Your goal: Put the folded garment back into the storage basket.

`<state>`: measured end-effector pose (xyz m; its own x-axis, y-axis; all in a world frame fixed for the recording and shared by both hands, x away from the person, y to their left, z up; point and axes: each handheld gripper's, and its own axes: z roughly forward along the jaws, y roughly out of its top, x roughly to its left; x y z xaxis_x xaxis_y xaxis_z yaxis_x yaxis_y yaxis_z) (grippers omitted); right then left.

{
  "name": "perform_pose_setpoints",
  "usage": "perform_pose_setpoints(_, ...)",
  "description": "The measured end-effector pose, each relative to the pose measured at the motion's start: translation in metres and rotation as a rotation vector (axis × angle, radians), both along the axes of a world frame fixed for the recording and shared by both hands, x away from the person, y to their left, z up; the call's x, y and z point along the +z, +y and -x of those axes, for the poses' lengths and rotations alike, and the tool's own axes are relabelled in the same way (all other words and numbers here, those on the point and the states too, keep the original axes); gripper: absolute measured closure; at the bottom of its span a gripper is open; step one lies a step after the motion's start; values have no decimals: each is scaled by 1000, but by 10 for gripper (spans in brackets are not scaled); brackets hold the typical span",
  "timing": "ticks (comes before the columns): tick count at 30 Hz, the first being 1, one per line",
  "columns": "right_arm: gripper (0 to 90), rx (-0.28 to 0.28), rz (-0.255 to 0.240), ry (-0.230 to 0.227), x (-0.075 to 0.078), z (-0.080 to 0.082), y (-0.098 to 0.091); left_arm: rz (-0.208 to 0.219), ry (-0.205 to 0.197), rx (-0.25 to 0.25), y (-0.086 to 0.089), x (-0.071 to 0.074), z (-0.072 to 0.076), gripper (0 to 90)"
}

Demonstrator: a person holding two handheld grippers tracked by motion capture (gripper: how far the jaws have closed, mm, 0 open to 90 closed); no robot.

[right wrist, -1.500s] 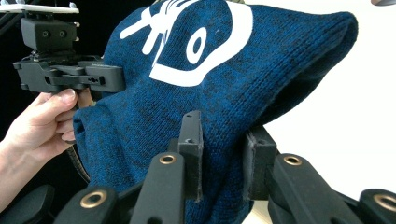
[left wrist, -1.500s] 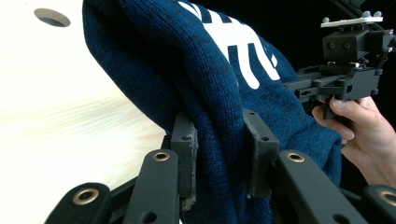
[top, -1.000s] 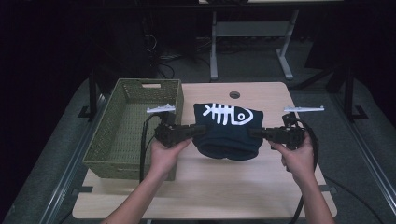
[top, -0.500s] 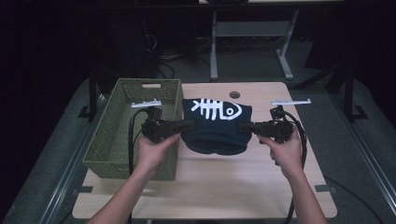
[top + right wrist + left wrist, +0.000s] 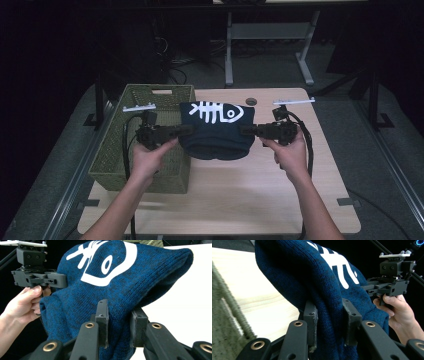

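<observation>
Garment: a dark blue knitted sweater with a white fish-skeleton print [image 5: 216, 131], folded, is held in the air above the pale wooden table [image 5: 240, 200].
Left gripper [image 5: 186, 131]: jaws clamped on the sweater's 9 o'clock edge.
Right gripper [image 5: 246, 131]: jaws clamped on its 3 o'clock edge.
Long axis: from 9 to 3 o'clock, spanning both grippers.
Basket: an olive woven rectangular basket [image 5: 120, 150] sits at 9 o'clock, nearer the left hand [image 5: 148, 161].

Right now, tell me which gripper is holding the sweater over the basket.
The left gripper: its hand hangs above the green basket, clamping the blue sweater. The right gripper is over bare table.
</observation>
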<state>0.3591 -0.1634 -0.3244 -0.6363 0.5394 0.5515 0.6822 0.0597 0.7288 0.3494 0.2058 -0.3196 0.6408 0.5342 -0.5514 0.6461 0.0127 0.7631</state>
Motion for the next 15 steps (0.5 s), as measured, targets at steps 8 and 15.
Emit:
perform_pose_setpoints(8,732,20,-2,-4,1,-7,18,0,8,19,17,4,-1,701)
perform_pose_setpoints(15,731,32,-12,-2,4,-11,34,4,7,31,33,7,1,701)
